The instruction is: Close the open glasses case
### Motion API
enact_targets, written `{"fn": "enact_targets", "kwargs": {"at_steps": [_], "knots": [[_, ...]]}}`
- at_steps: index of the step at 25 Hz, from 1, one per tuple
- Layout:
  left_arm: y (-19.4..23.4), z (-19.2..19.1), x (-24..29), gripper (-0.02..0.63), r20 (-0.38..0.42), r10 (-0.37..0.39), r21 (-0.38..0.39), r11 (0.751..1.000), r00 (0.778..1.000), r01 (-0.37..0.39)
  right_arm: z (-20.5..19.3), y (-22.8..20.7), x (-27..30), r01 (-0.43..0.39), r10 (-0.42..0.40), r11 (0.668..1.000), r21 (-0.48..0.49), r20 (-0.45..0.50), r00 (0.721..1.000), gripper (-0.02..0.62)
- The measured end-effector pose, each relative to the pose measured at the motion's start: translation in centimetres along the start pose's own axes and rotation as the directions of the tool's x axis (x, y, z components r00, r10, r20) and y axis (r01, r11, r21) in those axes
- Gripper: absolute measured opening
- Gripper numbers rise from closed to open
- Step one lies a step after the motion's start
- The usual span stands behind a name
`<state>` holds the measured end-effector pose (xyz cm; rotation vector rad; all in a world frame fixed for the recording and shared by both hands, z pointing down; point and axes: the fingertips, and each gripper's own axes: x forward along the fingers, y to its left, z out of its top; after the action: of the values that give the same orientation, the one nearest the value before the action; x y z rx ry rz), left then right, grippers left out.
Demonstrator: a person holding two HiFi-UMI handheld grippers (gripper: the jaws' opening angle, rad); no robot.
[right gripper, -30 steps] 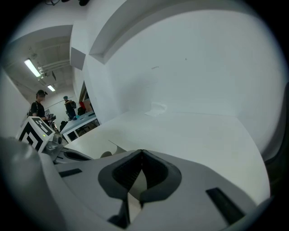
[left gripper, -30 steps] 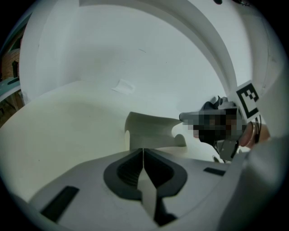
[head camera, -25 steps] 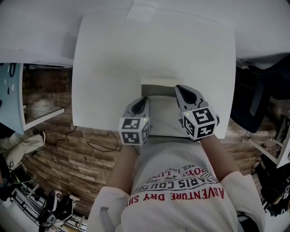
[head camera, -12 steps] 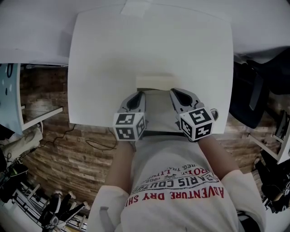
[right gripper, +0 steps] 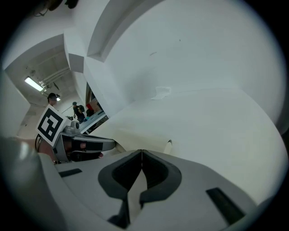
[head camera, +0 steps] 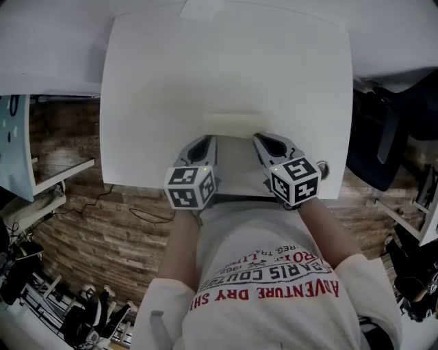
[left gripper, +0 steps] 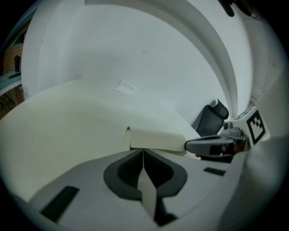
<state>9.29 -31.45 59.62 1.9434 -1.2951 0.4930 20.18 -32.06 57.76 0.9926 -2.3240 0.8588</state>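
The left hand-held gripper (left gripper: 143,152) and right hand-held gripper (right gripper: 142,151) are both clenched and empty. Their tips sit just short of the cream glasses case (head camera: 233,123), which lies near the bench's (head camera: 171,82) front edge. A black chair (head camera: 373,147) stands off the bench's right side.

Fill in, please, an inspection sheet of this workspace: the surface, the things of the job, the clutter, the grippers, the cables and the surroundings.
Surface: white table, mostly bare.
Job's things: cream glasses case lies on the table just beyond both grippers; whether its lid is up or down cannot be told.
Clutter: one small pale paper patch at the table's far edge.
Grippers: left gripper, jaws together, nothing between them; right gripper, the same. Both are close to the case; contact cannot be told.
Cables: one thin dark cable on the floor, left of the person.
Surroundings: brick-pattern floor; dark office chair right of the table.
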Motion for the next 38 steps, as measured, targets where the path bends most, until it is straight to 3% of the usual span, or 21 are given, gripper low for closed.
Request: {"fn": "enact_targets", "kwargs": {"at_steps": [8,18,22,26,32,38], "knots": [[0.0,-1.1,-0.1,0.012,-0.049,0.017,0.025,1.0,0.999,-0.016,-1.2,-0.3,0.5,0.007,-0.006,1.0,0.021,-0.035,0.999,0.012],[-1.3,-0.6,-0.8,0.012,-0.029,0.019,0.088,0.996,0.999,-0.016,-0.6,0.5,-0.4,-0.004,0.004,1.0,0.023,-0.011,1.0,0.012],[-2.4,2.3,-2.4,0.012,0.035,0.004,0.114,0.993,0.999,-0.008,2.1,1.9,-1.5,-0.014,0.015,1.0,-0.007,0.053,0.999,0.012],[-4.9,7.0,-4.8,0.012,0.151,-0.041,0.172,0.985,0.988,0.015,6.4,3.2,-4.3,-0.004,0.01,0.999,-0.034,0.175,0.985,0.012],[-8.5,13.0,-8.4,0.012,0.31,-0.115,0.27,0.962,0.944,0.029,12.9,4.0,-9.4,0.091,-0.05,0.991,-0.095,0.369,0.928,0.011],[-9.9,16.9,-11.9,0.012,0.421,-0.132,0.298,0.955,0.897,0.001,16.0,5.0,-13.1,0.148,-0.059,0.976,-0.161,0.459,0.886,0.011]]}}
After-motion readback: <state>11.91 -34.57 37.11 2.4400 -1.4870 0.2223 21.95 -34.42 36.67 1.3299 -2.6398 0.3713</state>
